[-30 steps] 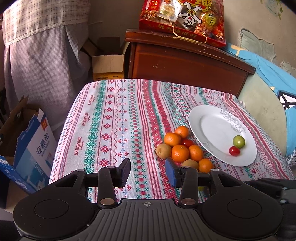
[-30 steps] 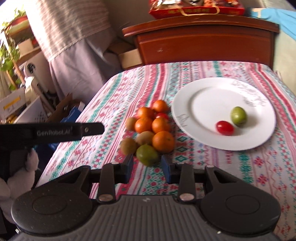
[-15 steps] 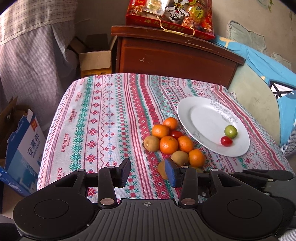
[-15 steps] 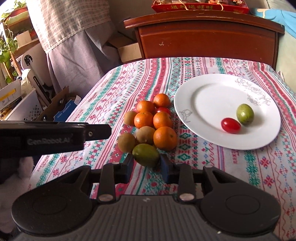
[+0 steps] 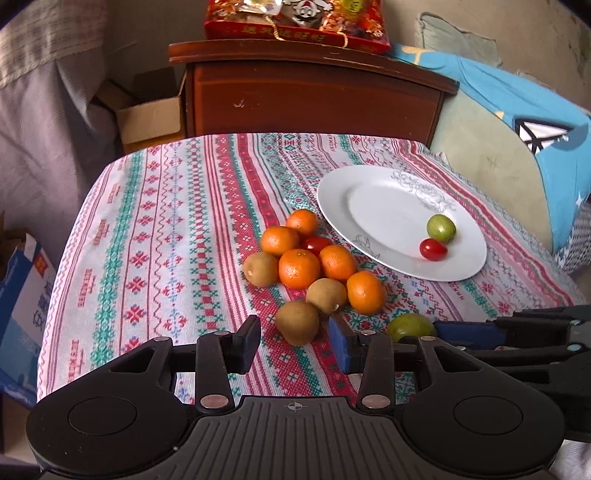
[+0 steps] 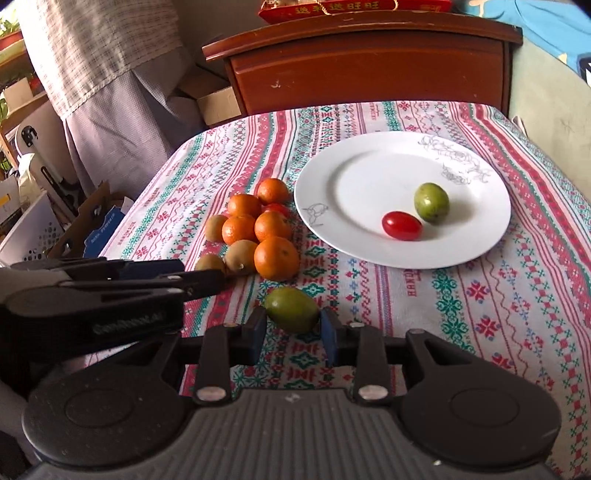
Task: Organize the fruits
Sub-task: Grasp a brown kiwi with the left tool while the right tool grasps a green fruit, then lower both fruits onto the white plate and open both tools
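My right gripper [image 6: 292,330] is shut on a green fruit [image 6: 291,309], just right of the fruit pile; the same fruit shows in the left wrist view [image 5: 410,328]. The pile holds several oranges [image 5: 298,268], brown kiwis [image 5: 297,322] and a red tomato [image 5: 317,243]. My left gripper [image 5: 294,343] is open, its fingers either side of the nearest kiwi. A white plate [image 6: 354,184] holds a green fruit [image 6: 431,202] and a red tomato [image 6: 402,225]; the plate also shows in the left wrist view [image 5: 376,206].
A patterned tablecloth [image 5: 166,229] covers the table. A wooden cabinet [image 5: 314,92] with a red snack bag [image 5: 295,18] stands behind. Cardboard boxes [image 5: 151,114] and a blue carton [image 5: 22,295] sit left of the table. A blue cushion [image 5: 535,110] lies at the right.
My right gripper has closed on the green fruit and drawn it away from the pile toward the right. My left gripper has moved forward around the nearest kiwi.
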Available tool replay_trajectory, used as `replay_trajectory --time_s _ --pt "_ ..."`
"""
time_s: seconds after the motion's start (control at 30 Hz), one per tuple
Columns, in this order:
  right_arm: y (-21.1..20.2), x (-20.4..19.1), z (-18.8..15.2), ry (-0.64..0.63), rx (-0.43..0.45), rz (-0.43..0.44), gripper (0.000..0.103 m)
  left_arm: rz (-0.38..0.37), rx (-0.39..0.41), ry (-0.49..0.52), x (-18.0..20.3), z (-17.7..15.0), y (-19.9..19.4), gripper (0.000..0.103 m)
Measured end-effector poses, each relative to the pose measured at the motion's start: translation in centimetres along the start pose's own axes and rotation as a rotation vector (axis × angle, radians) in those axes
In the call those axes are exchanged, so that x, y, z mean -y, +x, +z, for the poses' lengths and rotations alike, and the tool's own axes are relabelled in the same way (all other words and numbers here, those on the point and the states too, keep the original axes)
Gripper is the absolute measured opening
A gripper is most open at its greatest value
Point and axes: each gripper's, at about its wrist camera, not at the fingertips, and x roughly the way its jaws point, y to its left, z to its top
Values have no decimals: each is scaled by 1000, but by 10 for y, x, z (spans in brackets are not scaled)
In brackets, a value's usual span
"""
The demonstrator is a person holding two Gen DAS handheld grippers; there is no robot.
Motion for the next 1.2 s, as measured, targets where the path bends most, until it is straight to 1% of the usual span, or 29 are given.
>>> replay_trajectory --time_s 0.13,0.17,0.2,0.23,0.47,0.63,0.77,0.93,1.07,1.2 --pt "2 0 0 5 6 3 33 5 -7 16 2 -2 6 36" --pt "3 0 0 4 7 4 33 10 -3 23 2 -3 6 32" --pt "4 0 -1 -1 7 4 33 8 -3 30 3 -3 7 27" --pt "4 -1 -1 -4 5 5 32 3 -5 32 3 -3 7 24" --pt "0 0 1 4 15 11 32 2 14 34 6 -3 1 24" --pt "-12 2 11 18 71 11 32 7 56 27 8 5 -8 24" --pt "-21 10 20 49 125 -25 32 -17 91 -6 11 16 -11 24" --pt "-30 33 33 117 182 -91 32 -61 118 -10 24 34 -1 24" --pt "-30 53 37 182 194 -165 32 -83 119 23 39 43 13 24" --pt "-26 68 38 230 189 -190 32 -107 116 38 49 48 26 24"
